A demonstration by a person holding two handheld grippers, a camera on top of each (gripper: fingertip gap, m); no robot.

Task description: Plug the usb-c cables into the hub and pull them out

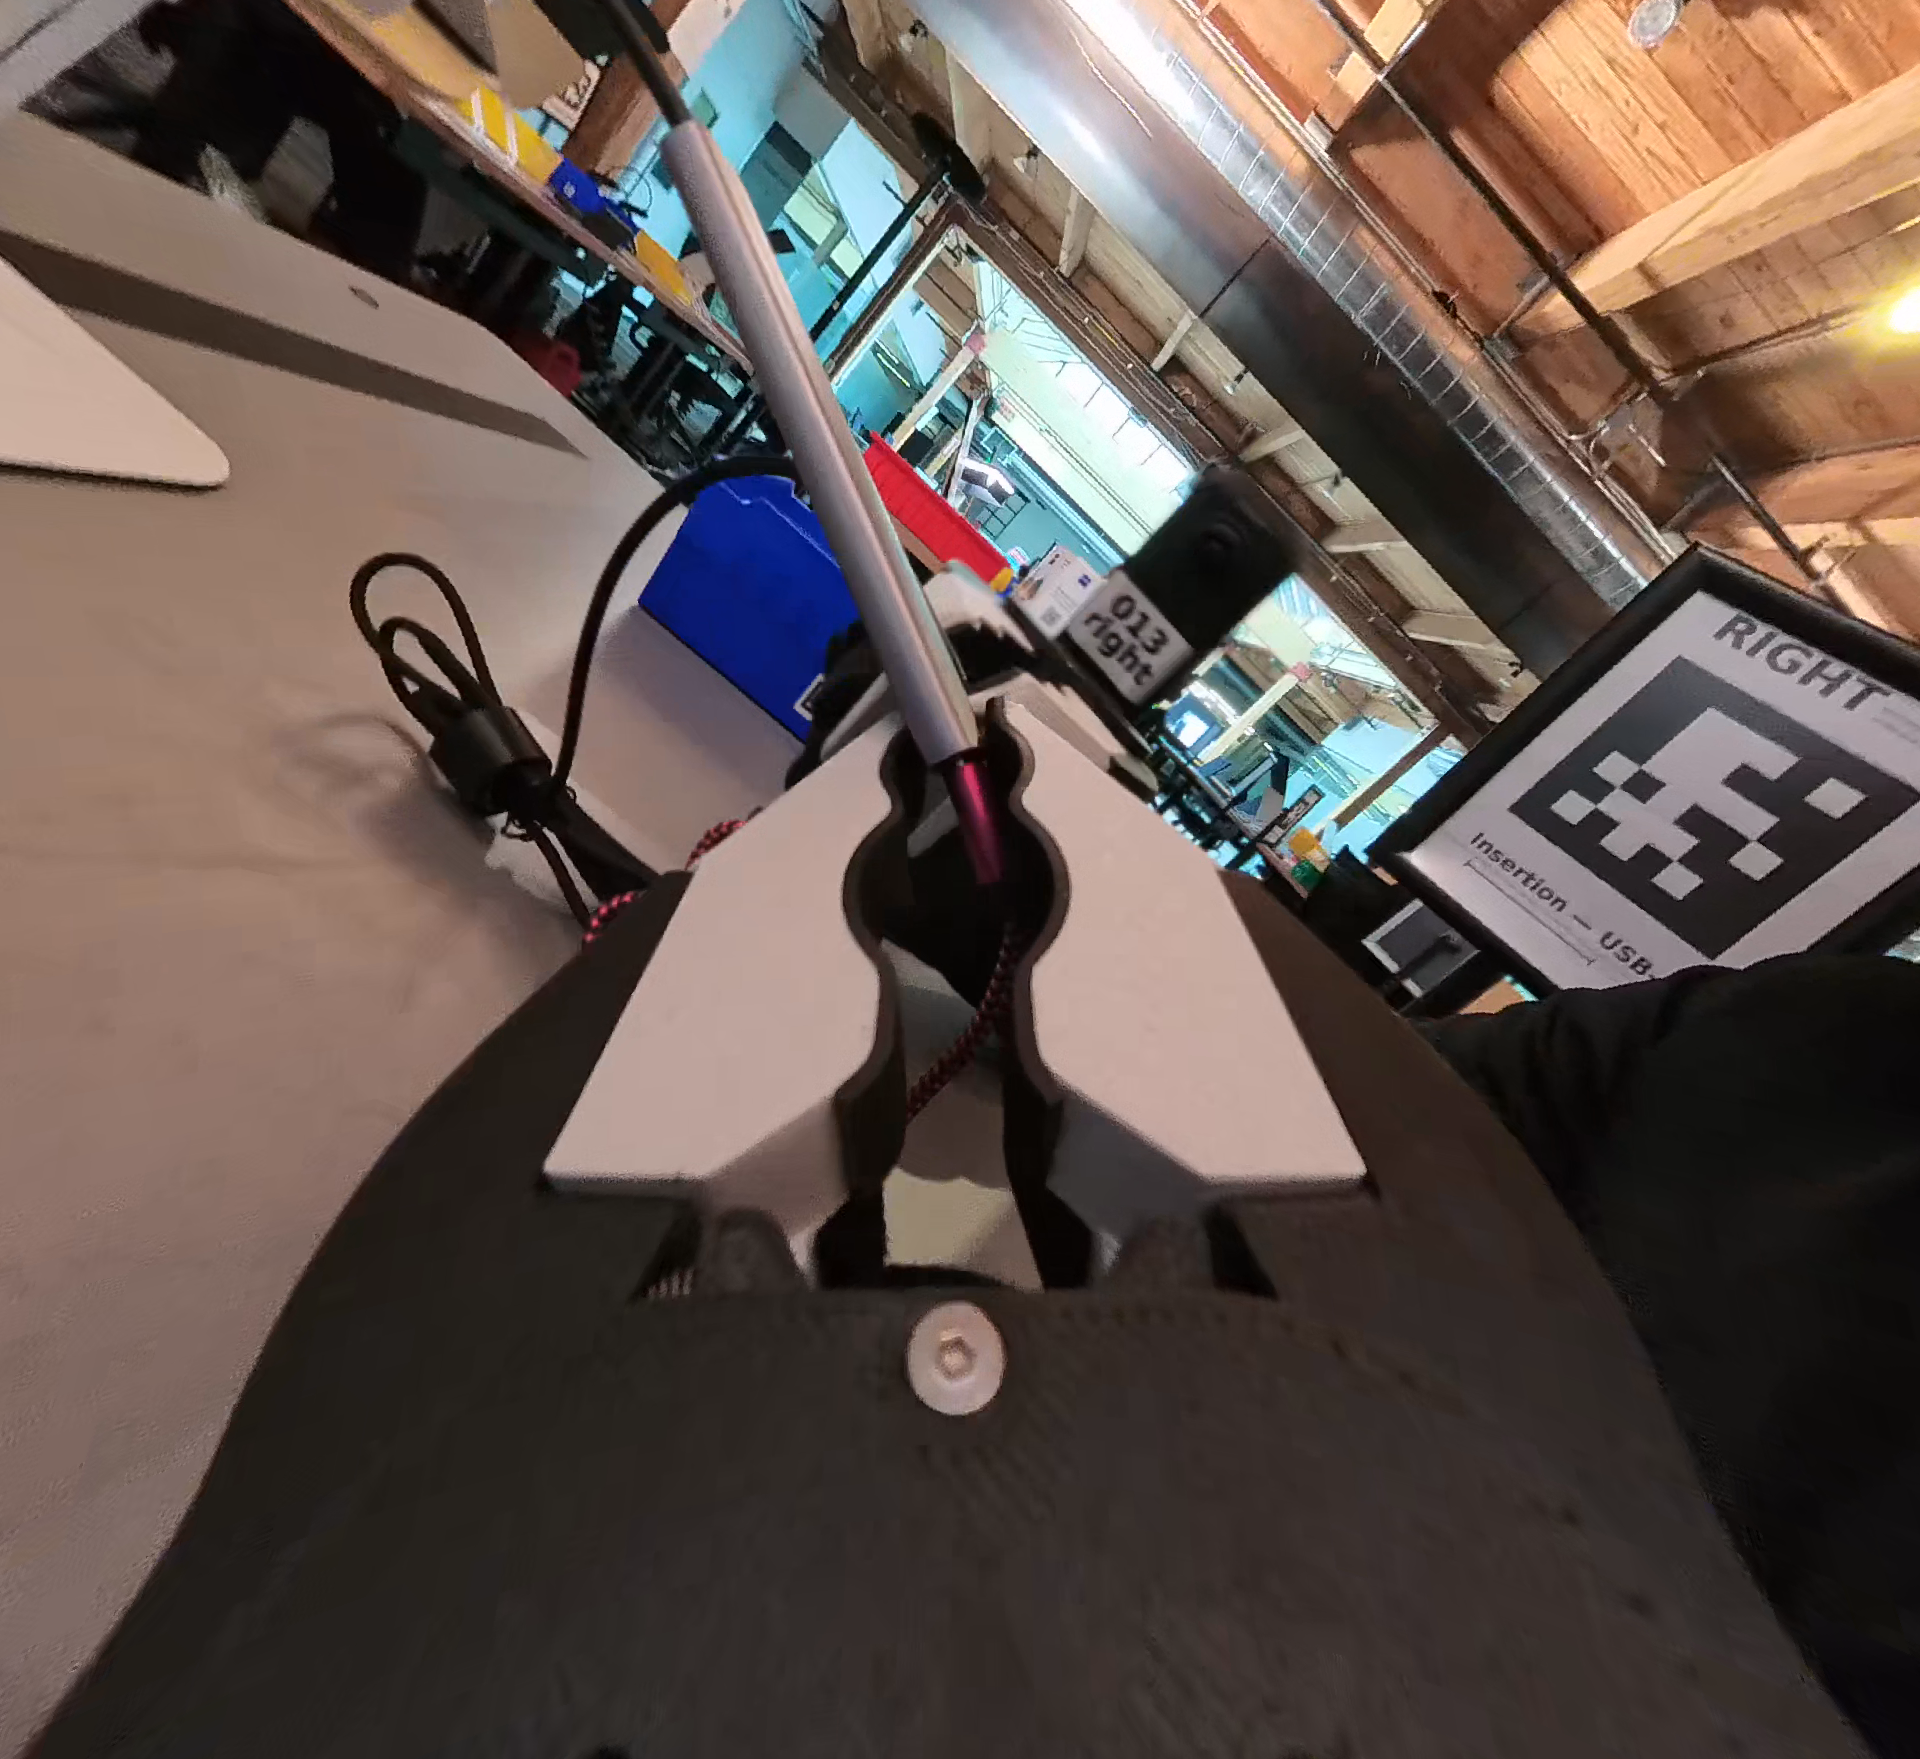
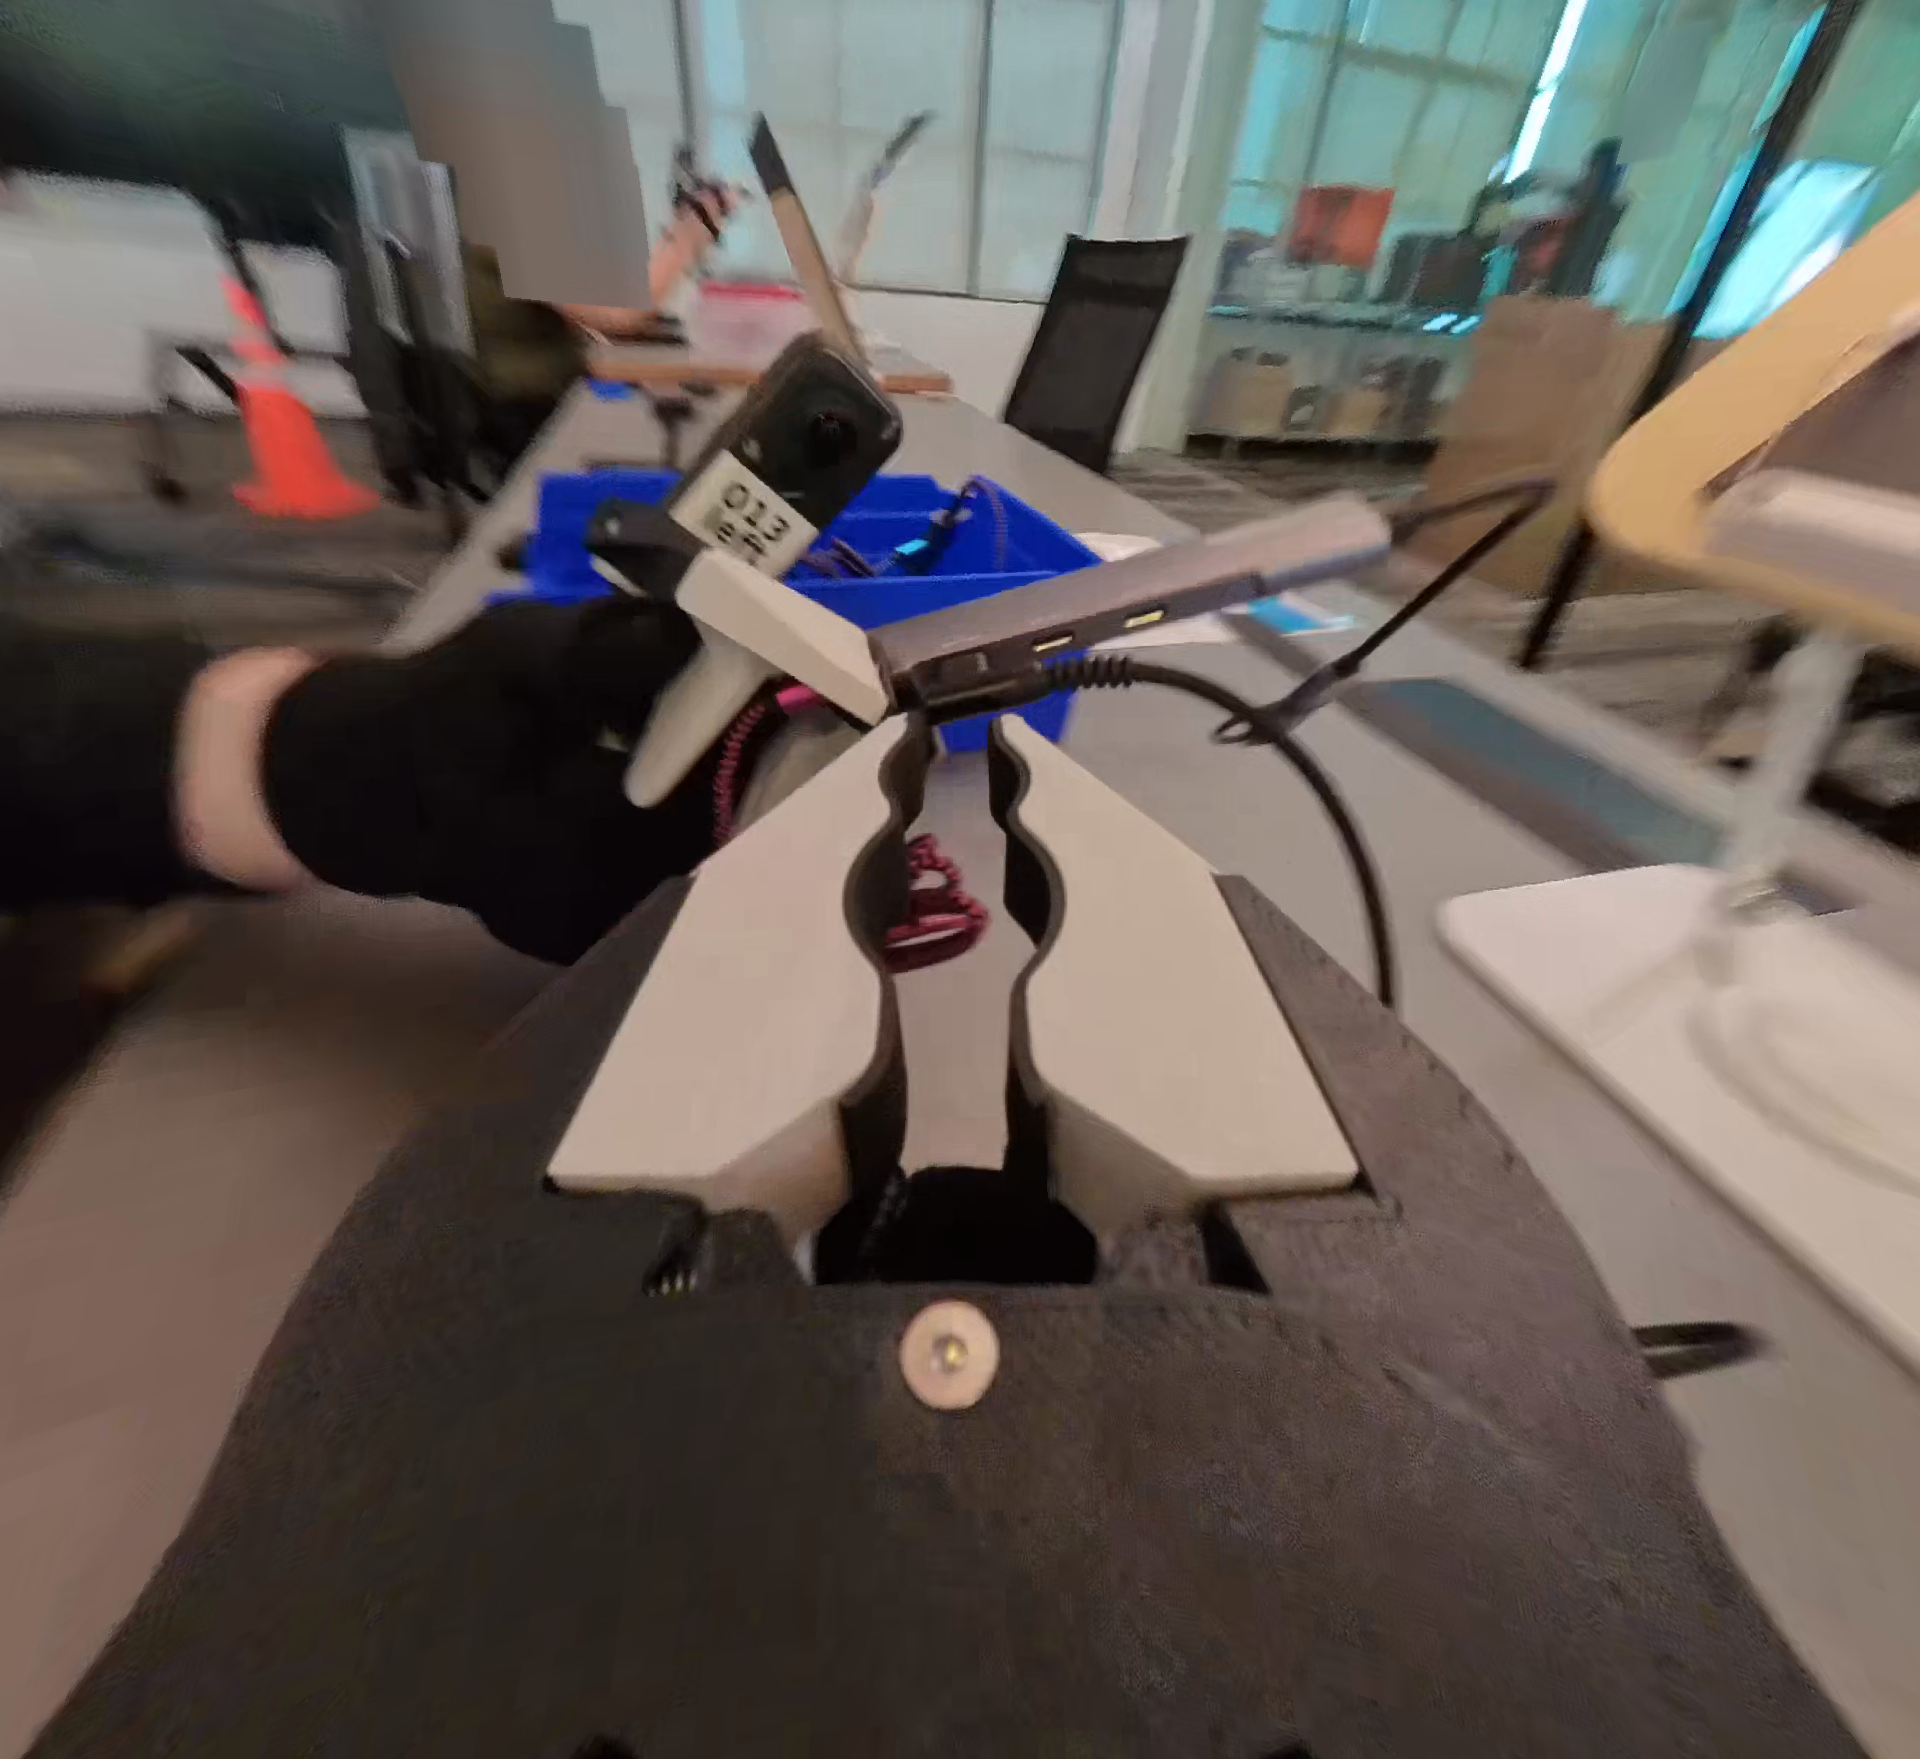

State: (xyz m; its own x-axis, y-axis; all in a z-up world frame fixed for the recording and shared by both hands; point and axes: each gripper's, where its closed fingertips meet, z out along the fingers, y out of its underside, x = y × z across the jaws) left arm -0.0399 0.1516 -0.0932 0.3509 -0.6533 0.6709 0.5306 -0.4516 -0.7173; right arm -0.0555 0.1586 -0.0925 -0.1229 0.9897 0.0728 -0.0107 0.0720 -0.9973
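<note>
A slim grey hub (image 1: 821, 462) is held in the air, its own black tail cable leaving the far end. My left gripper (image 1: 961, 733) is shut on the hub's near end, where a magenta plug (image 1: 977, 816) with a red-black braided cable (image 1: 966, 1023) joins it. In the right wrist view the hub (image 2: 1143, 577) lies crosswise, held by the left gripper (image 2: 883, 681) in a black-gloved hand (image 2: 468, 764). My right gripper (image 2: 956, 733) has its jaws a narrow gap apart, tips right under the hub's port side, at the plug of a black cable (image 2: 1340, 836).
A blue bin (image 2: 935, 556) stands on the grey table (image 1: 208, 878) behind the hub. A coiled black cable bundle (image 1: 468, 753) lies on the table. A white stand base (image 2: 1662, 1013) sits at the right. A framed marker sign (image 1: 1704, 795) stands nearby. Both grippers' tips are close together, under 4 cm apart.
</note>
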